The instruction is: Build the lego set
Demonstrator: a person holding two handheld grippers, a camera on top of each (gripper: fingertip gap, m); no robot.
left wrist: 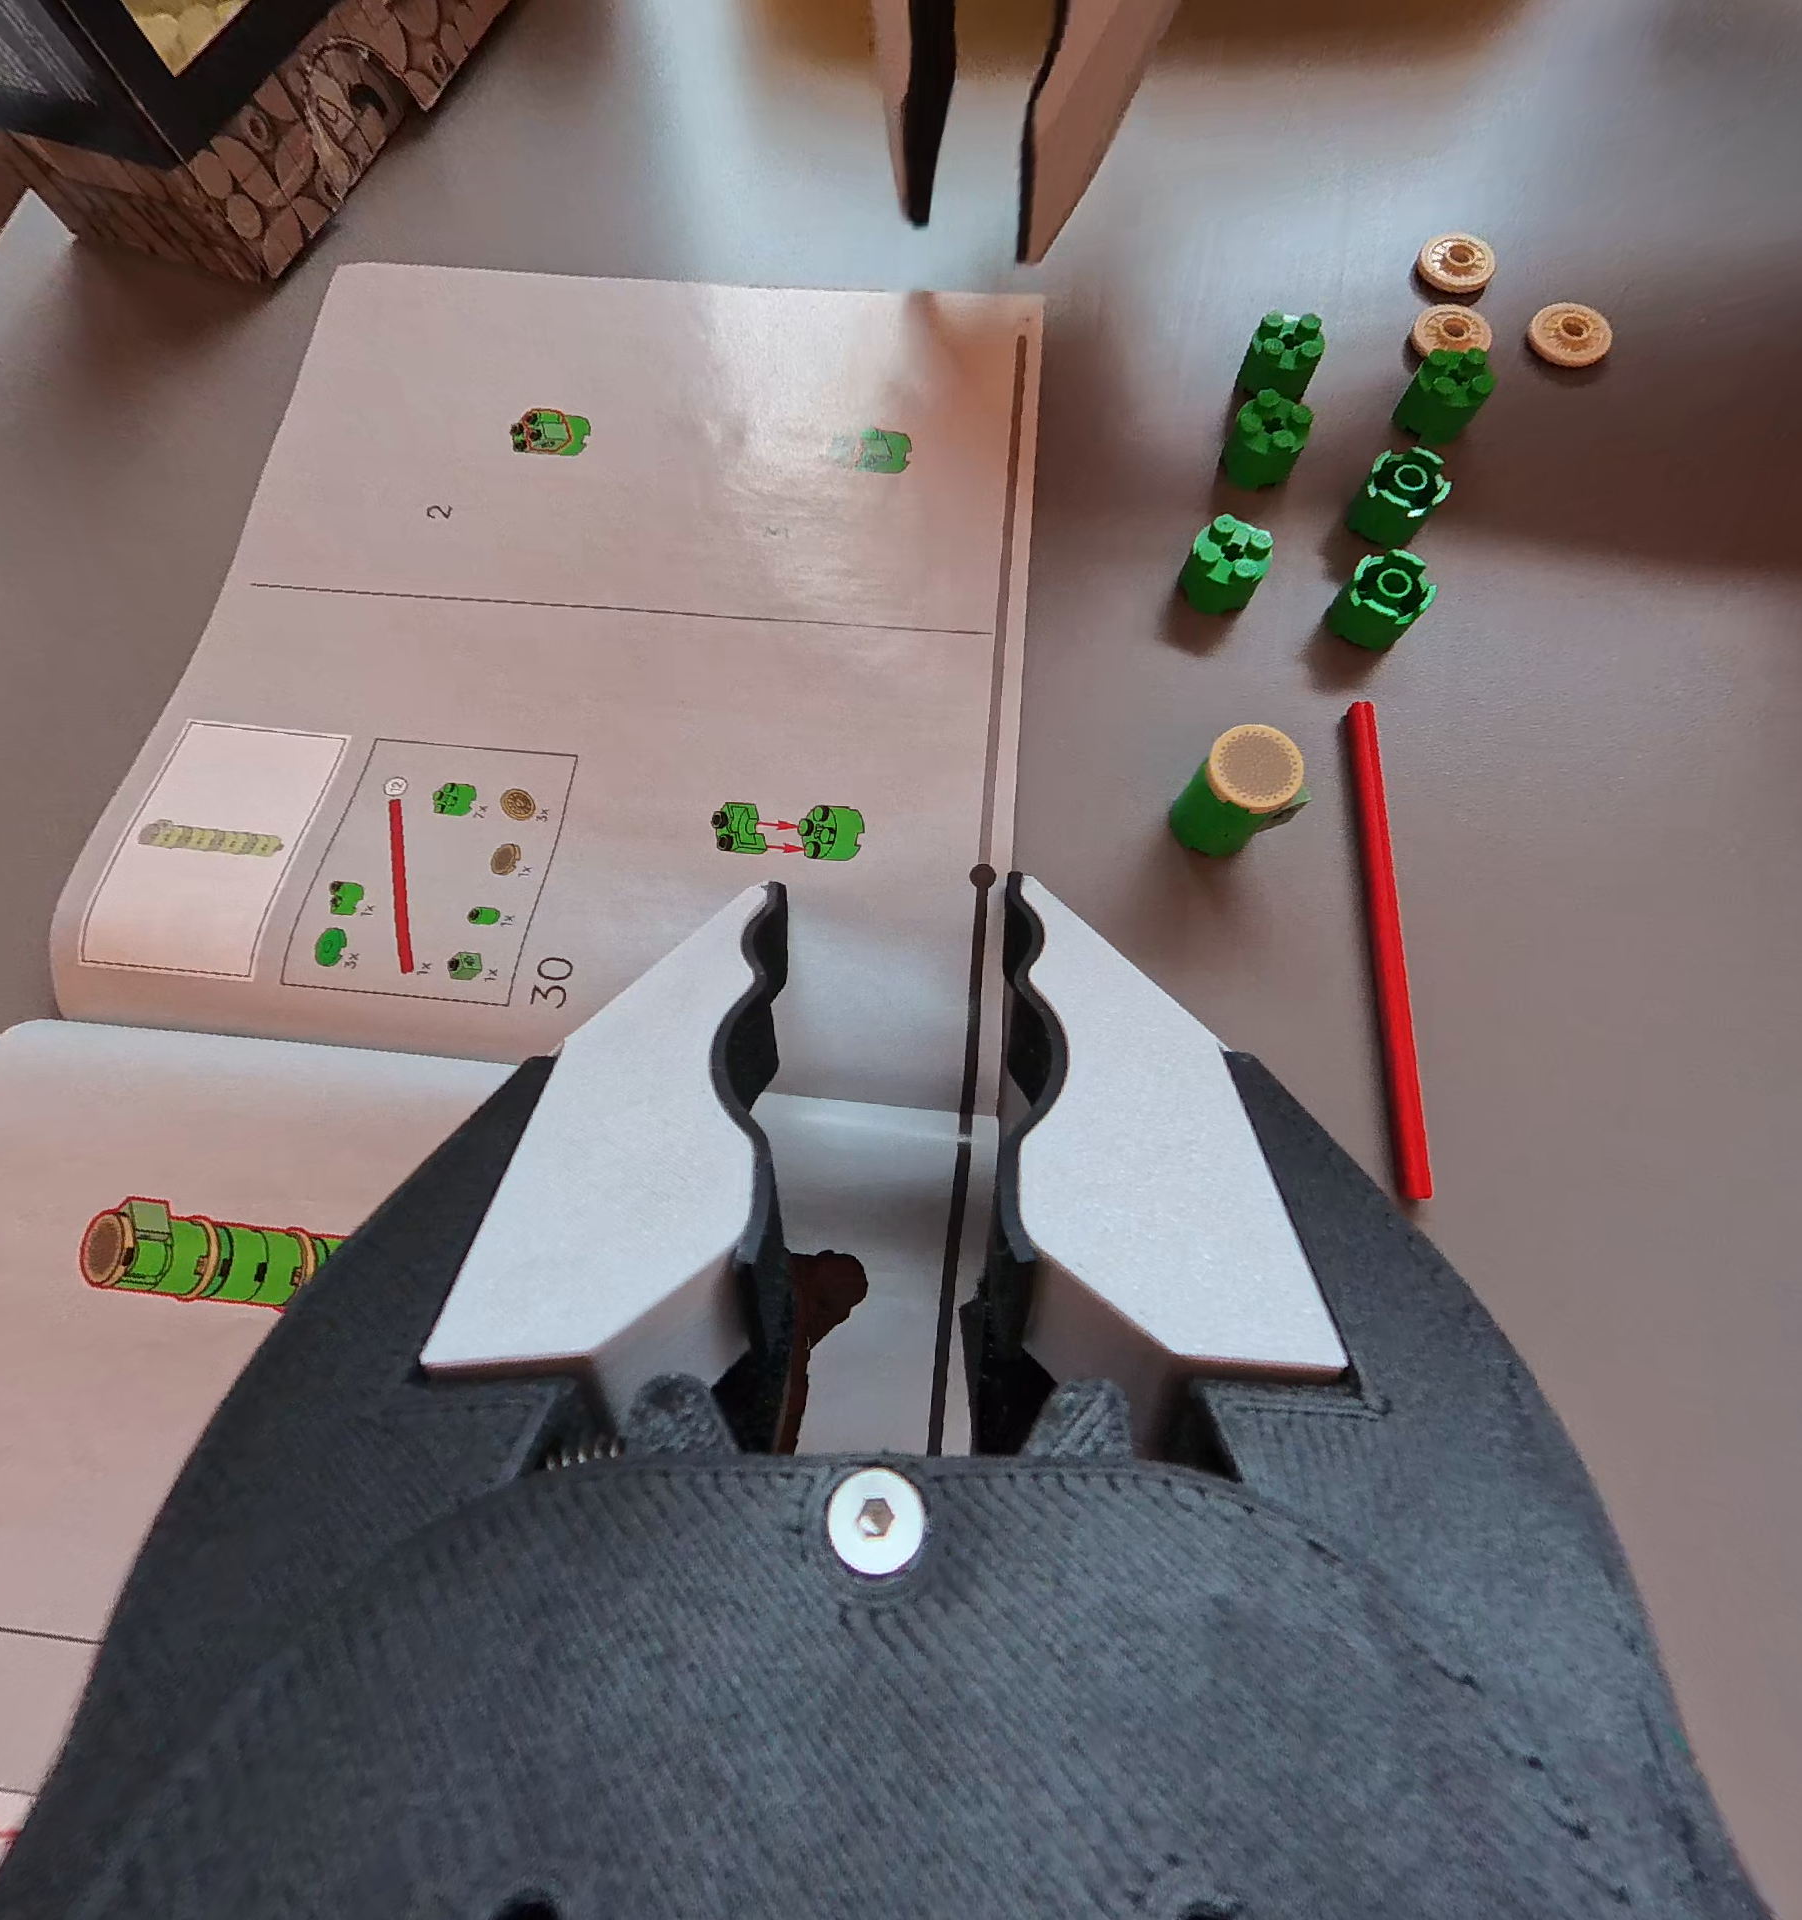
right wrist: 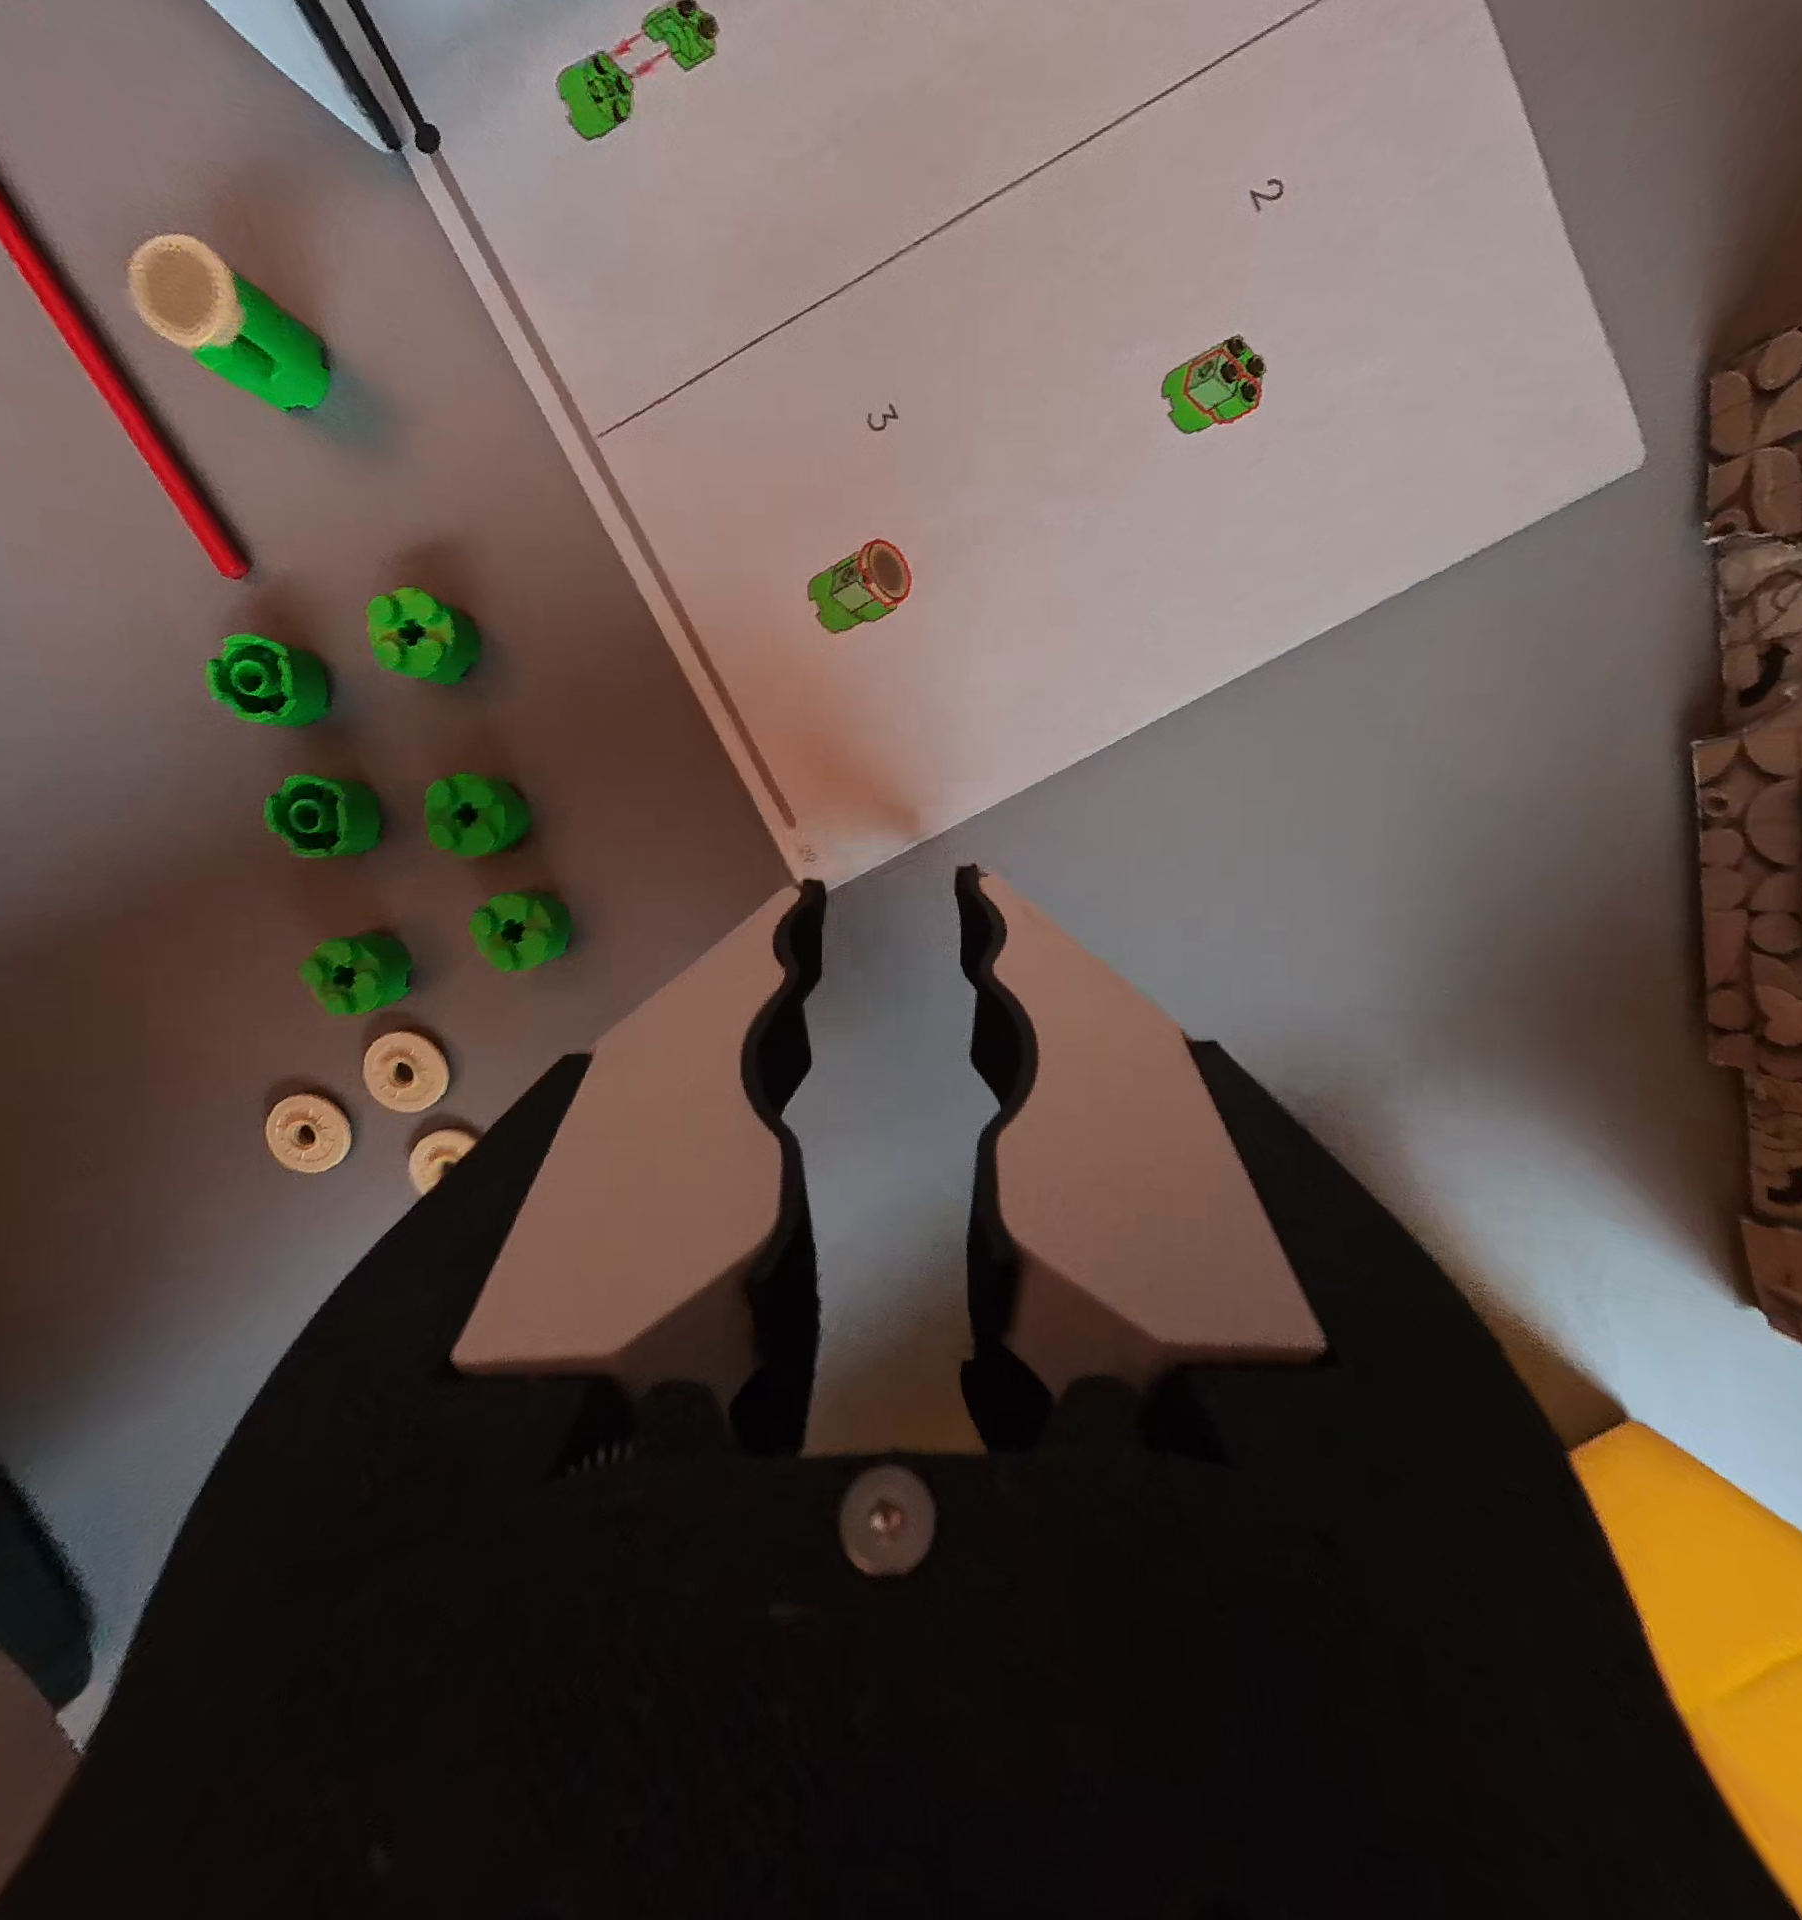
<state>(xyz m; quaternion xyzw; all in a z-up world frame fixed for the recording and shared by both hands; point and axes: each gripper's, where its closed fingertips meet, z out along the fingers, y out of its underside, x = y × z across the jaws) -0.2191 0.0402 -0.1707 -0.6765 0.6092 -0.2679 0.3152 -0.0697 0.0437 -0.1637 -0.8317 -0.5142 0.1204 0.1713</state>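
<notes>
Left tongs (left wrist: 892, 883) apart, empty, over instruction booklet (left wrist: 616, 623); green round bricks (left wrist: 1281, 353), tan discs (left wrist: 1456, 262), red axle (left wrist: 1387, 945) lie right on surface (left wrist: 1655, 831). Right tongs (right wrist: 889, 875) apart, empty; only this view shows a yellow object (right wrist: 1749, 1621).

My own black body hides half of one tan round plate (right wrist: 438, 1155). The long red axle rod (right wrist: 86, 343) runs off the upper left edge, the patterned cardboard box (right wrist: 1780, 831) off the right, a yellow block (right wrist: 1749, 1631) off the corner.
</notes>
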